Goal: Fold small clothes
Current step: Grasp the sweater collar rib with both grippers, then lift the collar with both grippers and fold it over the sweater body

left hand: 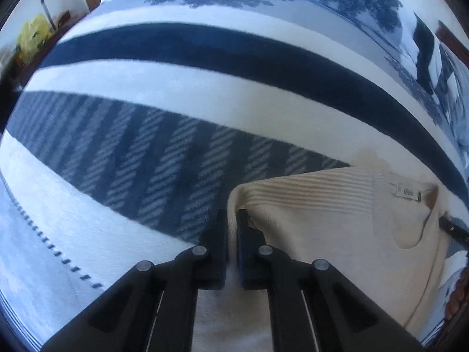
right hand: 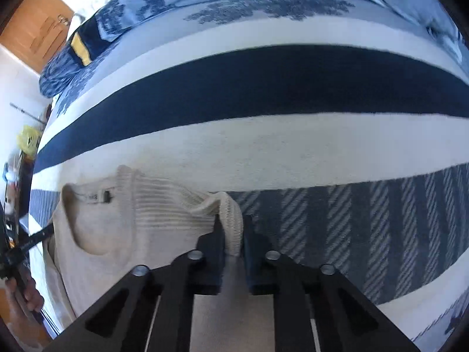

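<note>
While both tools pinch the top's shoulders, I keep it taut over the bed.

My left tool point(left hand: 231, 234) is clamped on one shoulder of the cream top point(left hand: 337, 223), my right tool point(right hand: 233, 234) on the other, the neck label point(right hand: 98, 197) between them; the top lies on the striped blanket point(right hand: 263, 146). I judge the fold goes best with both corners lifted level and laid down evenly. No containers are in view.

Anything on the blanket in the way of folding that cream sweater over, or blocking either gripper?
Nothing visible. Left gripper and right gripper each already pinch a shoulder of the cream sweater, jaws closed on the knit. The striped blanket ahead shows no loose items near the sweater; pillows sit far back.
</note>
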